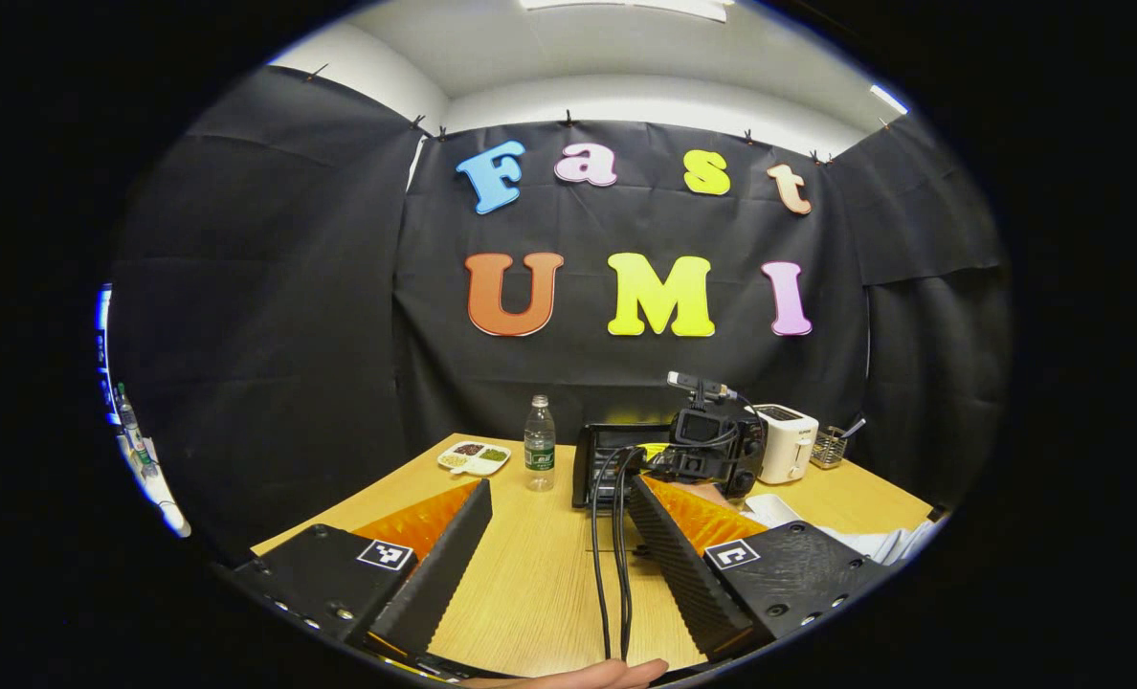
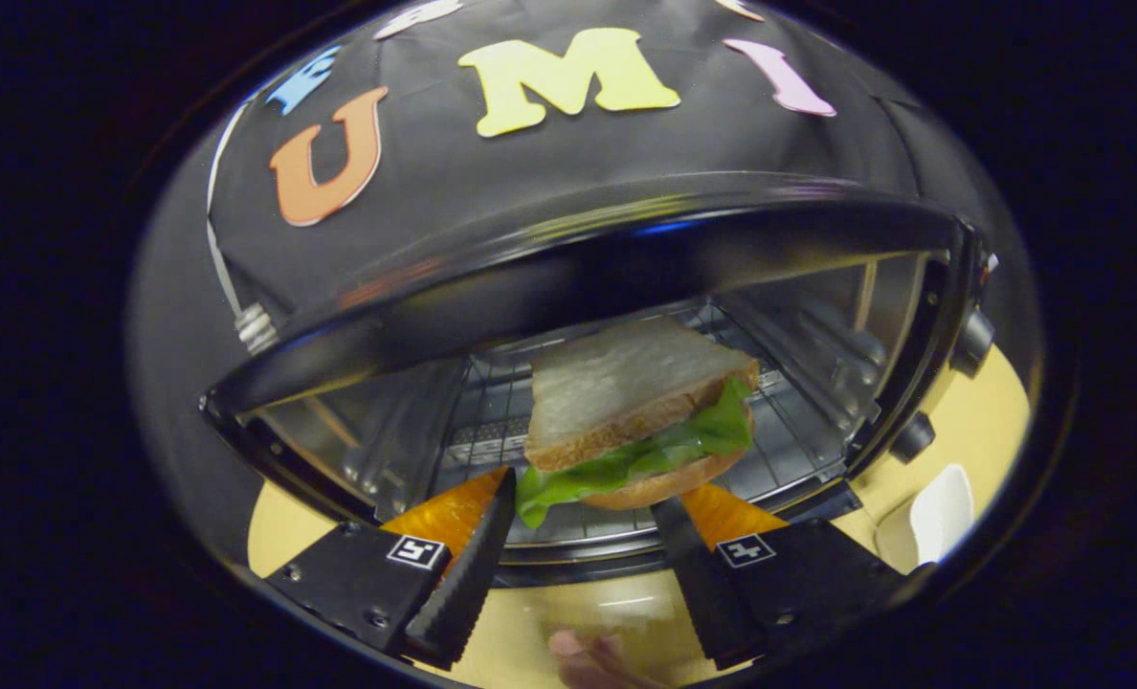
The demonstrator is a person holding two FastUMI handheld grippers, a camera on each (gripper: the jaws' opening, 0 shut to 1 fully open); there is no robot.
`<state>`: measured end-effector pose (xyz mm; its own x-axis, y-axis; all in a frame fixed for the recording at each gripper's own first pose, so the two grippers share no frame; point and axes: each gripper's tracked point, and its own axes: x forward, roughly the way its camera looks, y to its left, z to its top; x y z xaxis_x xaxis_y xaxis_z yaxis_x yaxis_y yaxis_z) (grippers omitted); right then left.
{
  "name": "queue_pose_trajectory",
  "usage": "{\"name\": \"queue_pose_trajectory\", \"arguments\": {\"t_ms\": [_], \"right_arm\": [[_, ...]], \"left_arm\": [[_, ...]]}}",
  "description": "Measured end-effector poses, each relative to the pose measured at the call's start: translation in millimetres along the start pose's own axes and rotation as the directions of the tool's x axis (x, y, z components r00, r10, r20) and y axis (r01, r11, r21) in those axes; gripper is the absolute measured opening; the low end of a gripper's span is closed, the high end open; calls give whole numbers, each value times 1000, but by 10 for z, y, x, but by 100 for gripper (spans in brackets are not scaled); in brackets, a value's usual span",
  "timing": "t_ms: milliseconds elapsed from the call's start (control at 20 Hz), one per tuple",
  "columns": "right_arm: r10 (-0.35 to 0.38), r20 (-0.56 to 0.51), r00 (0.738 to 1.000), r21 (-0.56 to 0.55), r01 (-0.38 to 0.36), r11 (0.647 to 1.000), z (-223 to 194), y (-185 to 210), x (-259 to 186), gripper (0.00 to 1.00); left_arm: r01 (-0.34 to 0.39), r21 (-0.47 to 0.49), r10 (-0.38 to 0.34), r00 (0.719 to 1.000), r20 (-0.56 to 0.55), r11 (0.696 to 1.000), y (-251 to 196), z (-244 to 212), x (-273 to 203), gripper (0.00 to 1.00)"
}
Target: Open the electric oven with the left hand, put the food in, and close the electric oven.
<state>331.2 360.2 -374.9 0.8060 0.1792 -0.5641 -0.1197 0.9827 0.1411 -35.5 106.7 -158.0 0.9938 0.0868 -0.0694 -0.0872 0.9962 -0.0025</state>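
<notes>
right gripper view: my right gripper points into the open electric oven, fingers spread wide. the sandwich lies on the oven rack, just ahead of the fingertips and between their lines; i cannot tell if they touch it. left gripper view: my left gripper hangs over the table, fingers wide apart and holding nothing, well back from the oven, which is ahead and slightly right.
</notes>
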Motion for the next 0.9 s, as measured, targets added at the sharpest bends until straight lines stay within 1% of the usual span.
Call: {"name": "queue_pose_trajectory", "arguments": {"t_ms": [100,200,300,400,550,700,800,900], "right_arm": [[38,-66,997,-32,-40,999,-59,41,-78,89],[78,-129,989,-72,-87,994,-90,66,-178,89],[135,-169,976,-91,-152,984,-102,118,-362,88],[164,-187,969,-106,-186,977,-120,94,-598,89],[212,-151,966,-133,-232,964,-73,52,-986,89],[269,-82,960,-129,-278,952,0,-67,-1416,88],[291,-29,956,-113,-293,949,49,-233,-1696,88],[292,63,954,-125,-283,951,211,-432,-1982,88]], "left_arm": [[-10,0,10,1000,-5,1000,33,-19,16,95],[-4,5,4,1000,-6,1000,35,-26,28,95],[-3,24,3,1000,5,1000,59,20,30,95],[-1,18,1,1000,15,1000,79,52,43,95],[20,-25,-20,1000,9,999,58,66,51,95],[10,-21,-10,1000,3,1000,98,85,80,95],[3,-7,-3,1000,-4,1000,78,83,108,95],[10,-6,-10,1000,-4,1000,29,89,106,95]]}}
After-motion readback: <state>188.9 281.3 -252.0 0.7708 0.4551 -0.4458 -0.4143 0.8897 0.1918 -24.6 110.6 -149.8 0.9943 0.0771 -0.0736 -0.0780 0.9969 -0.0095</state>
